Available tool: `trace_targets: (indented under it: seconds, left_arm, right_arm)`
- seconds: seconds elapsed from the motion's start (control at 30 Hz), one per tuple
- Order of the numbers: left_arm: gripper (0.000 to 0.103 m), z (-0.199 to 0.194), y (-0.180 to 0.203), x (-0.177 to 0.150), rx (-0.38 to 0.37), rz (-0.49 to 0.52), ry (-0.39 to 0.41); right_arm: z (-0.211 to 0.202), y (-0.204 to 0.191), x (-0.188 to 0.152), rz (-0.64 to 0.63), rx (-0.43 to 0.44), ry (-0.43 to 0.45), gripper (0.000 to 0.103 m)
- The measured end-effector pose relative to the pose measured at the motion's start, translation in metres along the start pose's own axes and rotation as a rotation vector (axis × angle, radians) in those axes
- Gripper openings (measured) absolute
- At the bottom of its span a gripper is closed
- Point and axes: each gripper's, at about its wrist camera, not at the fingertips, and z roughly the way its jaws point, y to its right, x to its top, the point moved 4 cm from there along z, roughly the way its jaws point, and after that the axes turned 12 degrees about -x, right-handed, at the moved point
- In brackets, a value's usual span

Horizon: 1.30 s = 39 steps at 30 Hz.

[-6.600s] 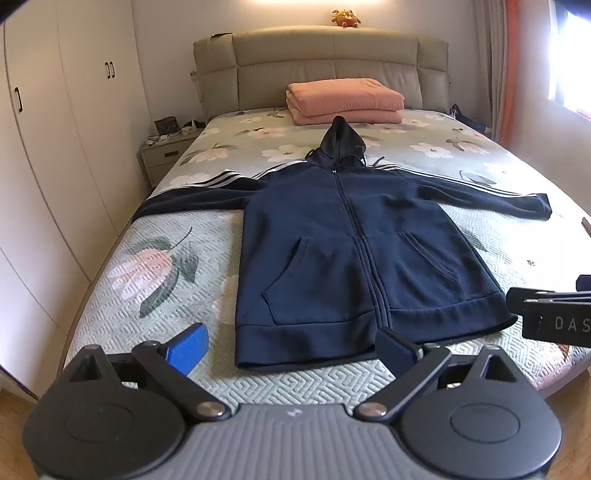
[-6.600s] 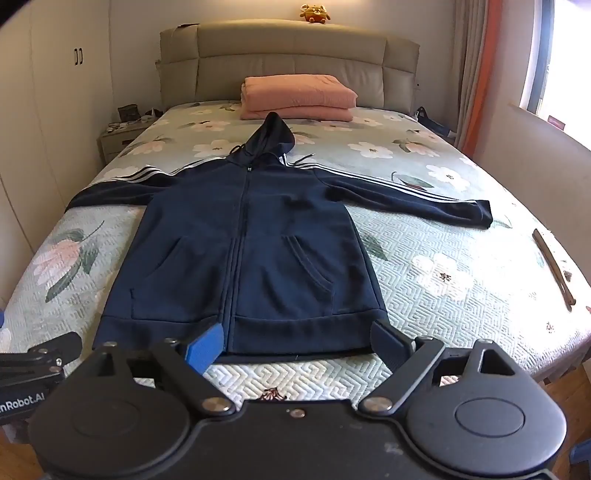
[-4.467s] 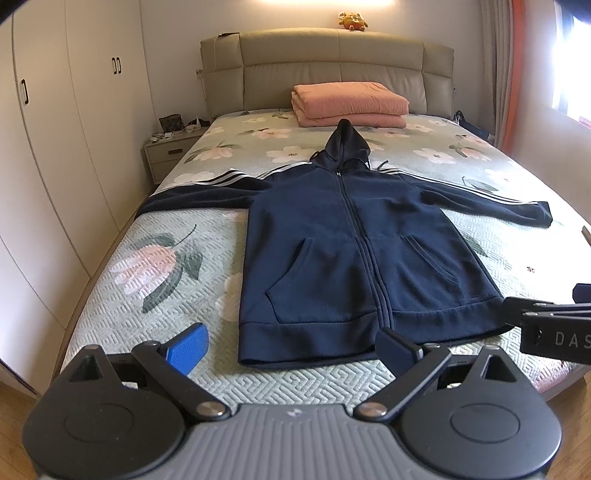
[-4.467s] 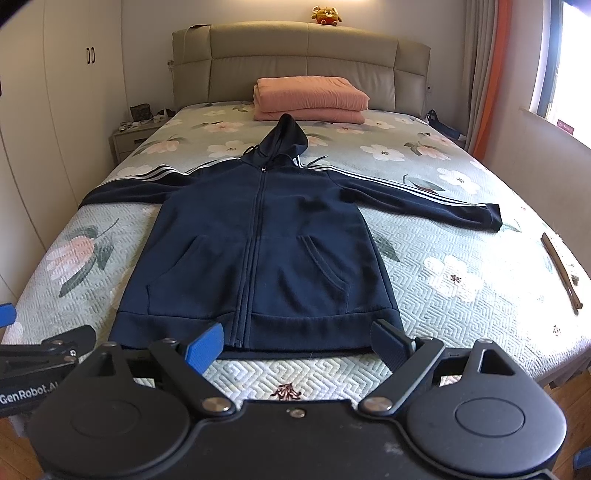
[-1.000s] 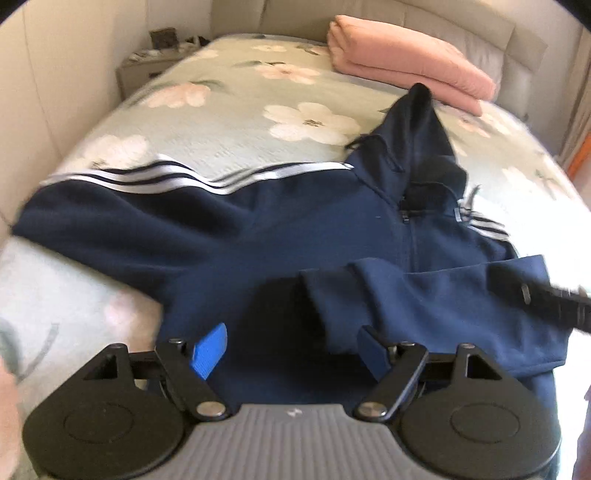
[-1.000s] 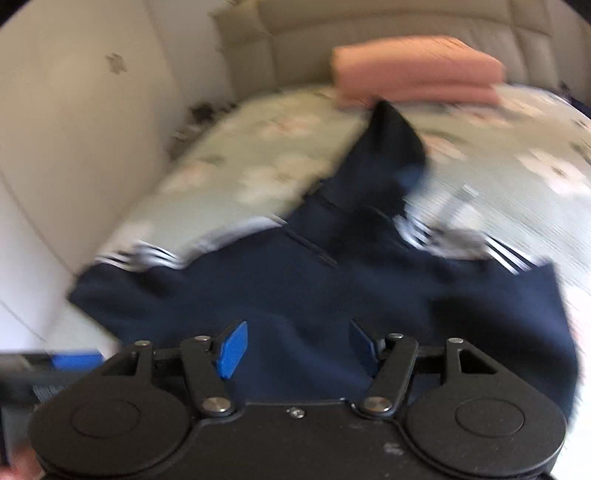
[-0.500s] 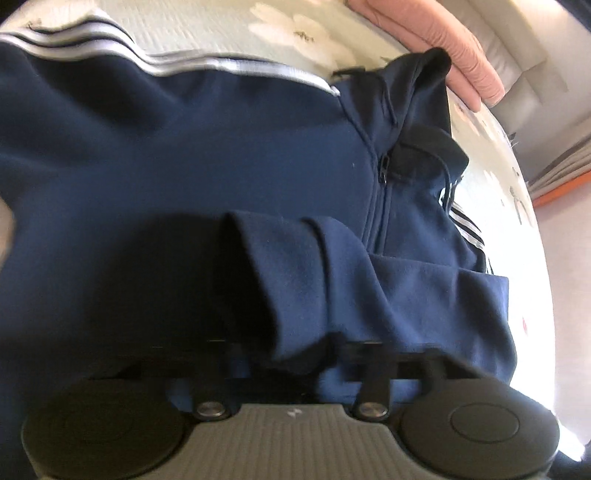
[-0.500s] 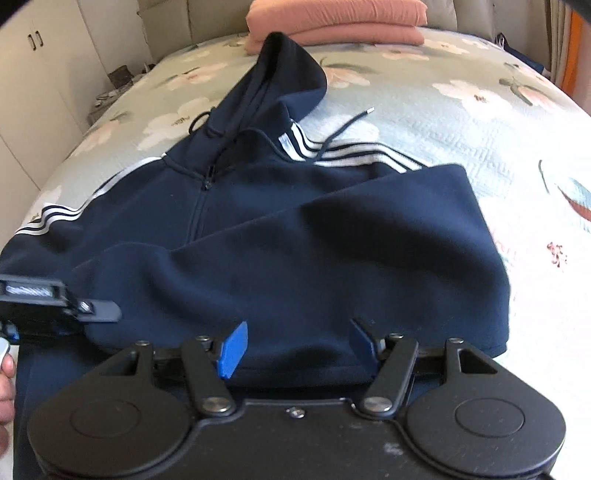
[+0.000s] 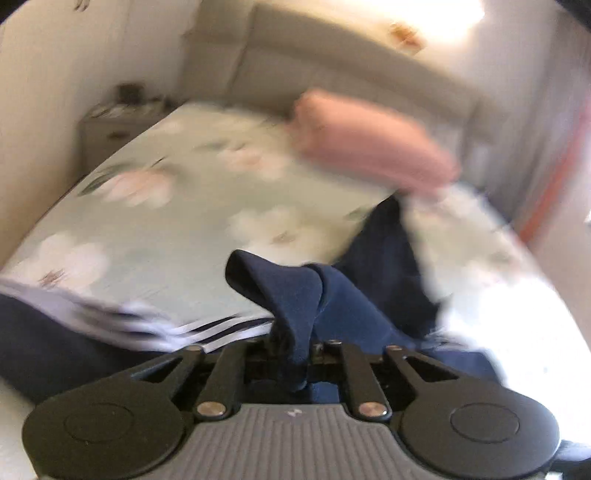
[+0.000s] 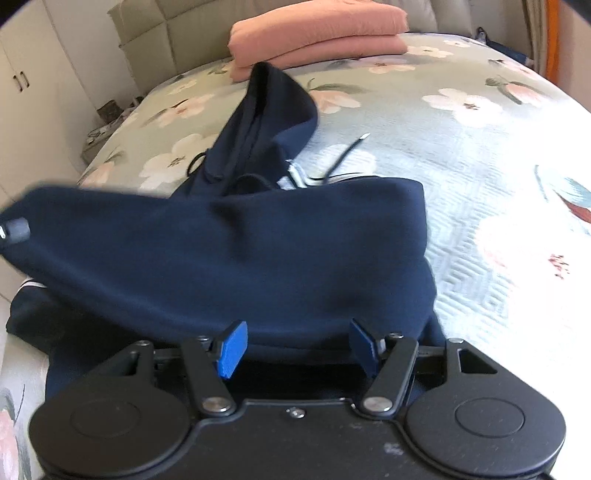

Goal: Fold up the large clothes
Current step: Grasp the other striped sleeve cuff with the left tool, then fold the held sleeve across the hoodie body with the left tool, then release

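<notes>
One bed (image 10: 480,155) with a floral cover is seen to carry everything; its right half and head end are largely bare, so open room for carrying cloth is judged ample there, while a wall and cupboards close in on the left. A navy hoodie (image 10: 236,251) lies across the near part, hood (image 10: 266,110) pointing toward a folded pink blanket (image 10: 317,33) at the headboard. One fold is judged done: the lower body has been laid up over the chest, its doubled edge running just before the right claw. A striped sleeve (image 9: 122,325) is spread out to the left, so sleeves and hood are judged left to be folded in. The left claw (image 9: 295,354) is closed tight upon a raised bunch of the hoodie's cloth; that view is blurred. The right claw (image 10: 295,343) stands with blue pads (image 10: 232,347) apart, nothing held, poised over the folded edge. A loose drawstring (image 10: 347,151) trails onto the cover
</notes>
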Motion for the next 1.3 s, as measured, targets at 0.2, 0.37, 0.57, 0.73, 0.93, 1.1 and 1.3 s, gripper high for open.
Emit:
trace_targets:
  seconds: [0.2,0.37,0.57,0.73,0.93,1.1,1.3]
  left_arm:
    - [0.036,0.047,-0.067,-0.067,0.161,-0.045,-0.275]
    - [0.046,-0.004,-0.047,-0.05,0.199,0.03,-0.077]
    - [0.068,0.031,-0.008,-0.038,-0.049,0.037,-0.05]
    - [0.032,0.091,-0.023,-0.08,-0.045,-0.024,-0.212]
    - [0.034,0.044,-0.054,-0.072,-0.08,-0.16,-0.144]
    - [0.067,-0.029,-0.099,-0.061,0.149,-0.146,-0.036]
    - [0.067,-0.091,-0.22,-0.037,0.378,-0.326,0.052]
  right_arm:
    - [0.022,-0.018,0.001,-0.054,-0.036,-0.038,0.076]
    - [0.026,-0.025,0.017,-0.117,-0.079,0.017,0.067]
    - [0.048,-0.046,0.02,-0.18,-0.2,0.064,0.045]
    - [0.068,-0.042,-0.001,-0.149,-0.192,-0.078,0.045]
    - [0.055,-0.035,-0.002,-0.099,-0.188,-0.106,0.047]
    - [0.036,-0.051,-0.01,-0.063,-0.157,-0.12,0.063]
    - [0.023,-0.087,-0.024,-0.069,-0.139,-0.143,0.068]
